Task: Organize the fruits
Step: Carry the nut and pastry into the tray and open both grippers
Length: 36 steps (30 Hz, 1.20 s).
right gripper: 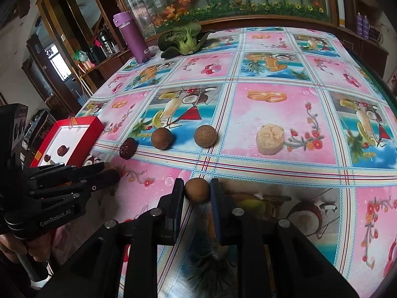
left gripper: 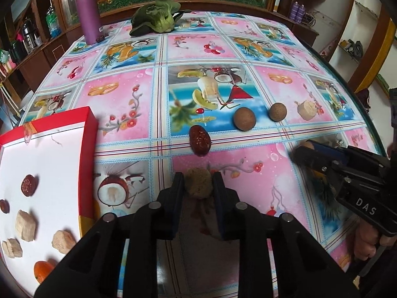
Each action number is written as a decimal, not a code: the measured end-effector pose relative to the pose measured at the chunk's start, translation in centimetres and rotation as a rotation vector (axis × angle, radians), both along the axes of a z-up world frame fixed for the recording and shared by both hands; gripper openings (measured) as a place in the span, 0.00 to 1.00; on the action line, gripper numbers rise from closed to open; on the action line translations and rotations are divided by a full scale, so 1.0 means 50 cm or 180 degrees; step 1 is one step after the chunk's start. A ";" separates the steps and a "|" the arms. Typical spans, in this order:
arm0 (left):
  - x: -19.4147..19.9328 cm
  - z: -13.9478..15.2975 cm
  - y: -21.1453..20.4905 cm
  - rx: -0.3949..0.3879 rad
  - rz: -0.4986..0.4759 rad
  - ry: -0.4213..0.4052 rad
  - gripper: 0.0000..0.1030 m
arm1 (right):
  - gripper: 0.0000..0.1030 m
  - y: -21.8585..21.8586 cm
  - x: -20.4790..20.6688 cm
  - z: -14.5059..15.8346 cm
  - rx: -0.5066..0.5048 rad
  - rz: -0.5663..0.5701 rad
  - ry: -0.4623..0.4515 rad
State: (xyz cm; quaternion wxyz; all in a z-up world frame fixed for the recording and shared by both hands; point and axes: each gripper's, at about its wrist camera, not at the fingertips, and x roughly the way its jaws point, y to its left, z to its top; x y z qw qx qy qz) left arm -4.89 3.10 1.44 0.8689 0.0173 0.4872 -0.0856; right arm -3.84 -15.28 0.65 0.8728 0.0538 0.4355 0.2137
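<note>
Nearest the left wrist camera, the left gripper (left gripper: 198, 186) has its two dark fingers drawn in on a rough tan chunk (left gripper: 199, 183), one finger against each side, pinching it just above the tablecloth (left gripper: 124, 94). The chunk is blurred, so what kind of fruit it is cannot be told.

The right gripper (right gripper: 197, 190) pinches a round brown fruit (right gripper: 196, 189) the same way, its fingers pressed to the fruit's left and right sides low over the cloth.

Ahead of the left gripper lies a red date (left gripper: 199, 140), its long axis running roughly away from the camera, the far end leaning slightly left. Beyond it to the right sit two more brown balls (left gripper: 245, 118), near each other but apart, and further right a pale cut slice (left gripper: 307, 110) resting flat.

At the left stands a red-rimmed white tray (left gripper: 90, 129) holding dark red date pieces (left gripper: 29, 185), pale chunks (left gripper: 26, 224) and an orange fruit (left gripper: 43, 270) at its near corner.

At the far edge of the table stand a purple bottle (left gripper: 87, 12) and a leafy green vegetable (left gripper: 156, 17).
</note>
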 end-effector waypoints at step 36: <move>-0.237 0.149 0.383 -0.0259 0.1386 -0.0842 0.24 | 0.19 0.389 -0.051 0.102 0.0254 0.1088 -0.0388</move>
